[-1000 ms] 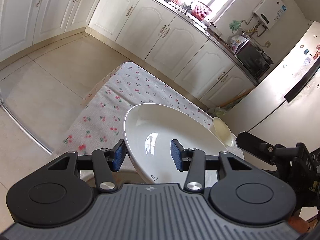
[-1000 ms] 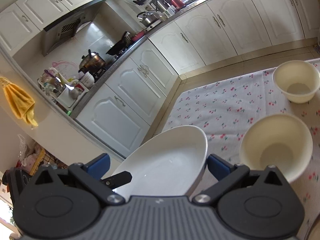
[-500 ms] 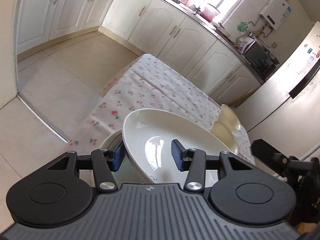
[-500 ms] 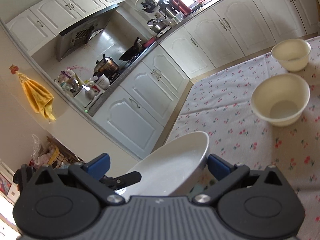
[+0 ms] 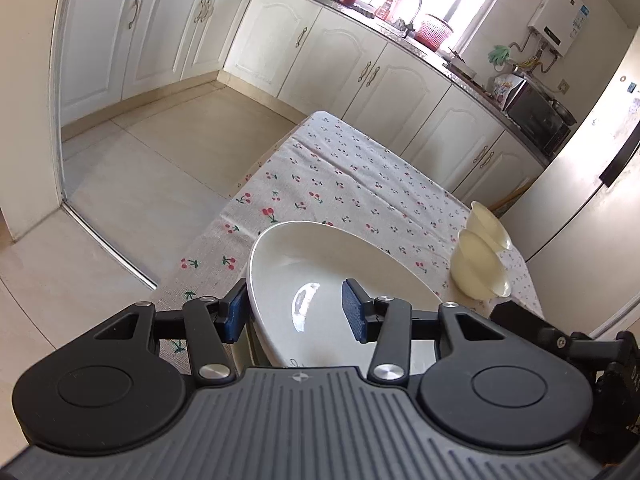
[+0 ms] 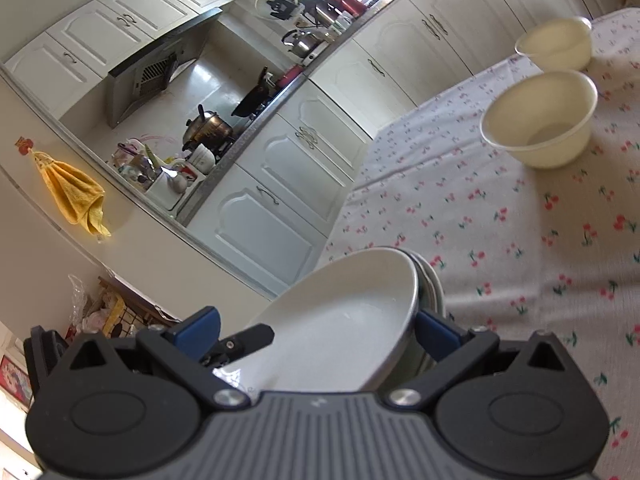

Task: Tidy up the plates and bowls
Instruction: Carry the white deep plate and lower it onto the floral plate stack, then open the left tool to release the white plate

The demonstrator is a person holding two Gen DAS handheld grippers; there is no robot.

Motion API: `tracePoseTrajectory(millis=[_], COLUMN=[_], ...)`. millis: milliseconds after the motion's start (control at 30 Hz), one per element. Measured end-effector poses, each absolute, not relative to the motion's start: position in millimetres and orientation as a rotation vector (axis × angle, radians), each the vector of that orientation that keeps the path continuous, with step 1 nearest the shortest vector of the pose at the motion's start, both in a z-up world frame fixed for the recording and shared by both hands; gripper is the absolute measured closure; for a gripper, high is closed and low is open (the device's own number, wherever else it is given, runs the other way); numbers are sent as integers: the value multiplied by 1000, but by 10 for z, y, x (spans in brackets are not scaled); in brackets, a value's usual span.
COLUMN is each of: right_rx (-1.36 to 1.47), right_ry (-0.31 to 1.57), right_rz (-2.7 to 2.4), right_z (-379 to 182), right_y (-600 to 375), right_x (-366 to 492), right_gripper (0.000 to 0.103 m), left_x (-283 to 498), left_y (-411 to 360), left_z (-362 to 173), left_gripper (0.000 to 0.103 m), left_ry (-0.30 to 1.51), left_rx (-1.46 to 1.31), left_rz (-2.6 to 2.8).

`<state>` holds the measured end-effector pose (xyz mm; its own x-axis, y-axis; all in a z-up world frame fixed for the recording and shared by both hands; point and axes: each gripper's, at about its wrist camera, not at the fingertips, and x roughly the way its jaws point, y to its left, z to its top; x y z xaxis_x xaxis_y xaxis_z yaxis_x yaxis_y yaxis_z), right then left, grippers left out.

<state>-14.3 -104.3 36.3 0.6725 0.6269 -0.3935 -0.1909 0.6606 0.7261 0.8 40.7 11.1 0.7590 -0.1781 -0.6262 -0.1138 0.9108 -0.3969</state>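
Glossy white oval ceramic plate (image 5: 320,280), tilted, is being gripped at its rim by left gripper (image 5: 294,312); right gripper (image 6: 316,330) is being held wide, pads apart from it. Two cream round bowls (image 6: 540,120) are being kept far right on the cherry-print tablecloth (image 6: 500,220).

Pretty clearly somebody's home kitchen, lived-in and a bit cluttered. White panelled base cabinets (image 5: 352,68) run along two walls under a speckled countertop (image 6: 256,128), with a range hood (image 6: 160,68) over a stove holding a lidded pot (image 6: 208,130) and a dark wok (image 6: 254,96). There's a faucet (image 5: 410,0) by the sunny window, a pink basket (image 5: 434,30), a wall-mounted water heater (image 5: 558,24), what looks like a microwave (image 5: 536,122) (hard to be sure at that edge), and a big fridge (image 5: 592,216). A yellow hand towel (image 6: 74,196) hangs on a hook. The table wears a cherry-print tablecloth (image 5: 340,184). Tiled floor (image 5: 160,168) too.
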Motion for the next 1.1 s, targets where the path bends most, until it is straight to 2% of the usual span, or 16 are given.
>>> tracePoseTrajectory(millis=[467,733,833,867,1100], right_rx=[639,648,629,627,600], right_ry=[673,681,677,675,650], right_rz=[447,440,398,382,300], right_z=[382,401,435,445,507], right_y=[-995,-1011,-1052,-1076,-1201], right_x=[-257,-281,-326,-343,-465], right_gripper=[0,0,0,0,0], left_x=[-42,-59,-109,-137,-286], left_y=[404,410,398,374,323], left_z=[62,72,106,135,323], left_gripper=[51,45,31,23,5], left_ry=[717,727,711,691,616], left_rx=[-384,-341,-312,-285,-206], left_rz=[-17,-14,-8,7,16])
